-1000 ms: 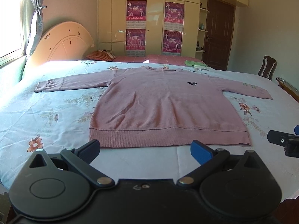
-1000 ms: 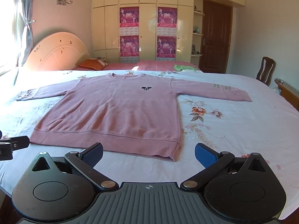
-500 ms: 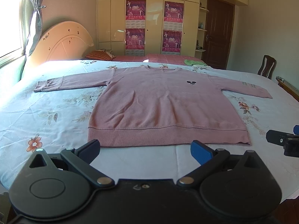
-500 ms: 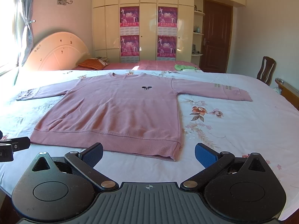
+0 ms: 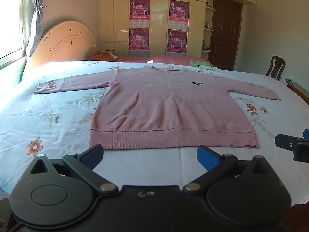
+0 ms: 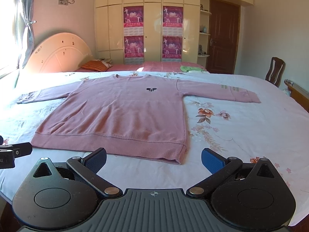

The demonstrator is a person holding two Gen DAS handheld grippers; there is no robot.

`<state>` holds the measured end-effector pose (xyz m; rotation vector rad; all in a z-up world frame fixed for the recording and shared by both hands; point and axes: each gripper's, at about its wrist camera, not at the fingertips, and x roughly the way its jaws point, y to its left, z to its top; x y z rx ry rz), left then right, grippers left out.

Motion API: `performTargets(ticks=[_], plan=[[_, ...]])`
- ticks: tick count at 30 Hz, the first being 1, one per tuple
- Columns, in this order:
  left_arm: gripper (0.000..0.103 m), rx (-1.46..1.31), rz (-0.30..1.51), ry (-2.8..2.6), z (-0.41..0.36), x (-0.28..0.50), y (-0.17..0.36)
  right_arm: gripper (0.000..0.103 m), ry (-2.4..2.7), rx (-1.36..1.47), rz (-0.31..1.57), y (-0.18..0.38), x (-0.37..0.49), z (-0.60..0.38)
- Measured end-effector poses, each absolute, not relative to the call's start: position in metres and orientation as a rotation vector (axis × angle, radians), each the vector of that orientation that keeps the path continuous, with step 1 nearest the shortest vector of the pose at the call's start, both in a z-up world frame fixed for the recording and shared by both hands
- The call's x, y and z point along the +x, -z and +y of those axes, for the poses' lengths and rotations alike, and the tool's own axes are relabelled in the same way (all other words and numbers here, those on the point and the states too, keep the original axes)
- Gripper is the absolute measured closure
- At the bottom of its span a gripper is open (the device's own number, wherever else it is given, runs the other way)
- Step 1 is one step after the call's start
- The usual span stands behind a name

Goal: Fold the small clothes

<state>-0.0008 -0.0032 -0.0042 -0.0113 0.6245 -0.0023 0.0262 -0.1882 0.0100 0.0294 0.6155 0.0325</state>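
Pink knit made up the sweater (image 5: 170,108), which lay flat and face up on the floral bedsheet (image 5: 48,116) of the bed, its neckline toward the far side and both sleeves spread straight out to the sides. A small dark emblem (image 5: 197,84) sat on the chest, and pale lettering (image 6: 229,88) ran along the sleeve nearer the door. The ribbed hem (image 5: 170,140) faced the cameras and lay just beyond both tools.

The left tool (image 5: 150,154) hovered low over the near edge of the bed with its jaws spread wide and nothing between them; its blue-padded fingertips (image 5: 207,155) stood just short of the hem without touching it. The right tool (image 6: 154,157) was likewise wide and empty, aimed at the hem corner on the door side, which looked slightly rumpled (image 6: 179,154). Each tool showed at the edge of the other's view, well apart from its partner.

Behind the bed stood a cream headboard (image 5: 63,44), a cream wardrobe (image 5: 160,19) with pink posters (image 5: 140,11), a dark wooden door (image 5: 226,32) and a wooden chair (image 5: 275,67). A green cloth (image 6: 189,68) lay on a second, red-covered bed (image 6: 154,65).
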Motion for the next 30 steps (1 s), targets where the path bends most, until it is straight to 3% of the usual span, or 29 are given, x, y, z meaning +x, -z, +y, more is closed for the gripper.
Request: performTargets(ticks=[21, 30], plan=[[0.000, -0.052, 0.645, 0.036, 0.005, 0.001, 0.006, 0.000, -0.019, 0.057, 0.630, -0.008, 0.029, -0.190], [0.000, -0.155, 0.611, 0.136, 0.009, 0.038, 0.007, 0.000, 0.145, 0.049, 0.602, -0.005, 0.053, -0.228]])
